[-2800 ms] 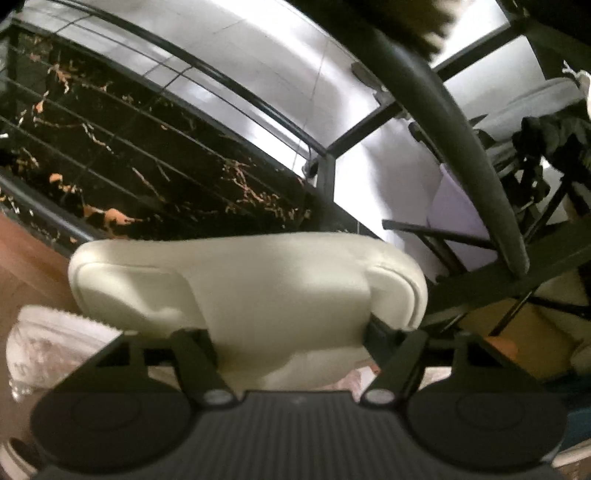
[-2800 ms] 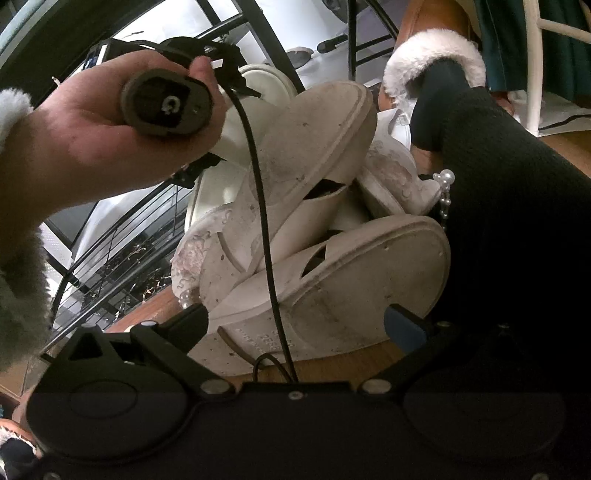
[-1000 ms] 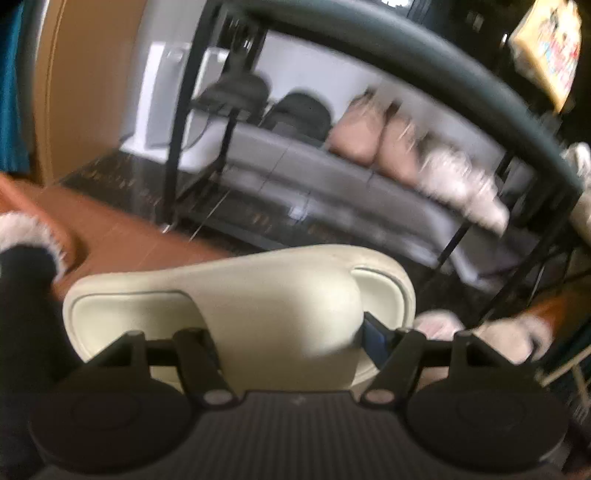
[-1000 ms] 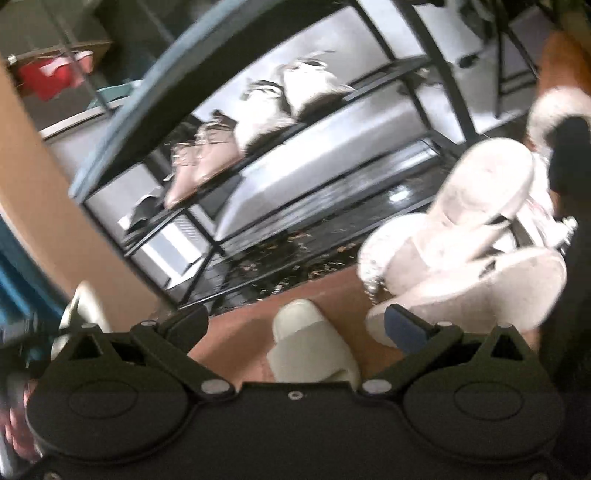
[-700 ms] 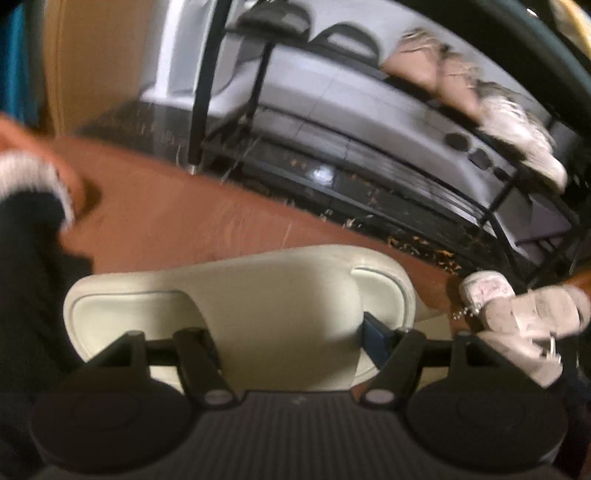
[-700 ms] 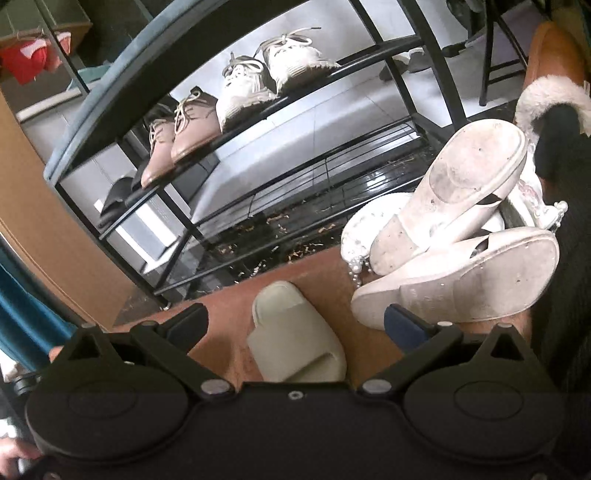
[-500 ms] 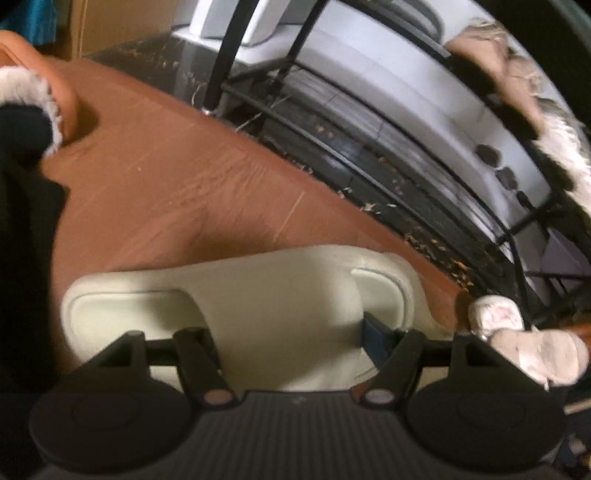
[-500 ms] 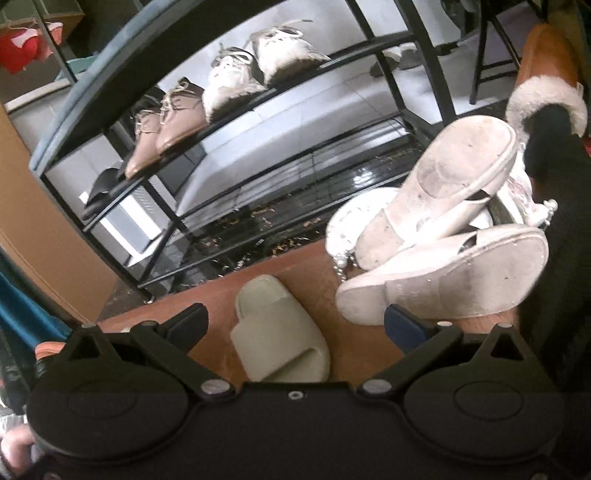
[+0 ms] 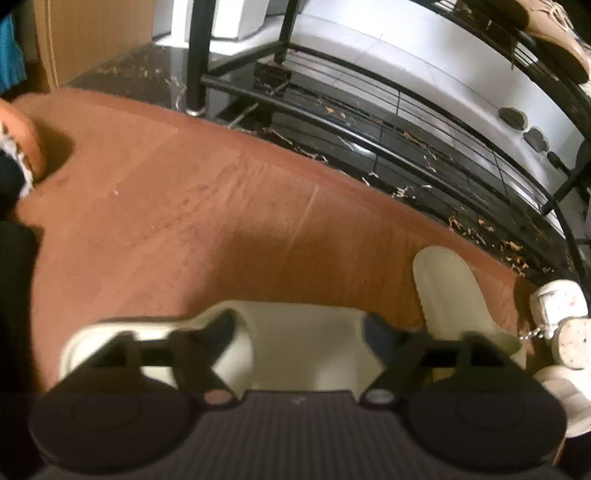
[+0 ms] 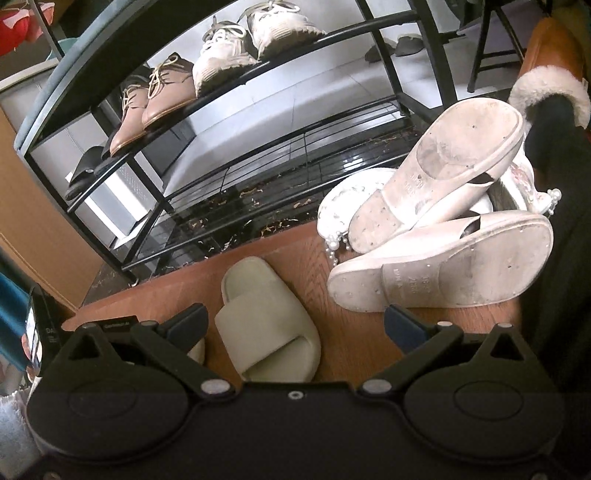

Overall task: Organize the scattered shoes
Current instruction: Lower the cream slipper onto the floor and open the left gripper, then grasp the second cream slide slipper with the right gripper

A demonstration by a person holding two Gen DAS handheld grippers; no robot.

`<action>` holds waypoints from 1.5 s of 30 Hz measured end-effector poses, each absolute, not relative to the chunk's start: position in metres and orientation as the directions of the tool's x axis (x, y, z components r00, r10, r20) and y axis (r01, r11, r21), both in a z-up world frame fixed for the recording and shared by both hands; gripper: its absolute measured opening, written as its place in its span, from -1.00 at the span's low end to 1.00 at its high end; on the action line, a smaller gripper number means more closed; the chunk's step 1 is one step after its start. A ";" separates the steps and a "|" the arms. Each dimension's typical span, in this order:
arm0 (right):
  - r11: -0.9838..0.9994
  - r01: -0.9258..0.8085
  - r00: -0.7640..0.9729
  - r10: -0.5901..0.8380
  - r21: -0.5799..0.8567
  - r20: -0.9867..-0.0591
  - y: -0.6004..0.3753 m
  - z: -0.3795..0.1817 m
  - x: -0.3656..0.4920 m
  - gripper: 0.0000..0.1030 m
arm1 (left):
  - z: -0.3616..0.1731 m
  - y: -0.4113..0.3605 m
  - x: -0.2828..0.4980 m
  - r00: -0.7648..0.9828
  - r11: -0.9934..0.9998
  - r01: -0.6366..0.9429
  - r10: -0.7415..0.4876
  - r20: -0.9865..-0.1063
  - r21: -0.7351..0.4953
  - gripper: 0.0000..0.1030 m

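My left gripper (image 9: 299,326) is shut on a cream slide sandal (image 9: 303,350), held crosswise low over the brown wooden floor. Its mate, a second cream slide (image 9: 454,295), lies on the floor just to the right; it also shows in the right wrist view (image 10: 266,317). My right gripper (image 10: 295,325) is open and empty above that slide. A pile of white sandals (image 10: 439,236) with soles up lies to the right. A black metal shoe rack (image 10: 236,173) stands behind.
The rack's upper shelf holds tan lace-up shoes (image 10: 155,99) and white sneakers (image 10: 251,44); its lower wire shelf (image 9: 406,122) holds no shoes. A person's dark-clad leg with a fur-trimmed slipper (image 10: 550,96) is at the right. A wooden panel (image 9: 92,33) stands at the left.
My left gripper has swung from the rack down to the floor with the cream slide. The right gripper has pulled back from the white sandals and now hovers over the other cream slide.
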State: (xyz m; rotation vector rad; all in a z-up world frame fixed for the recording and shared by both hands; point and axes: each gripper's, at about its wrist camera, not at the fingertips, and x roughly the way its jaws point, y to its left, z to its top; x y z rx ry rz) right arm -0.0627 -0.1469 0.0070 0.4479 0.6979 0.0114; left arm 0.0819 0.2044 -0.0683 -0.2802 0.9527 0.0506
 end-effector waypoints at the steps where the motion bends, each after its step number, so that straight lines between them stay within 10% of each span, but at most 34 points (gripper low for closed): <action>1: 0.913 0.124 0.772 0.158 0.389 -0.616 -0.144 0.007 -0.063 1.00 | -0.064 0.207 0.079 0.594 0.963 -0.171 -0.068 -0.802 -0.208 0.89; 19: 0.858 -0.501 0.685 0.475 0.117 -0.552 0.024 -0.015 -0.022 1.00 | 0.017 0.280 -0.055 0.850 0.987 -0.159 0.153 -0.503 0.032 0.99; 37: 0.898 -0.402 0.532 0.388 0.179 -0.753 0.102 -0.082 0.068 1.00 | -0.002 0.295 -0.037 0.836 0.985 -0.133 0.052 -0.547 -0.109 0.99; 45: 0.921 -0.327 0.526 0.363 0.211 -0.769 0.106 -0.083 0.072 0.56 | -0.007 0.289 -0.035 0.830 0.989 -0.114 0.039 -0.556 -0.100 0.99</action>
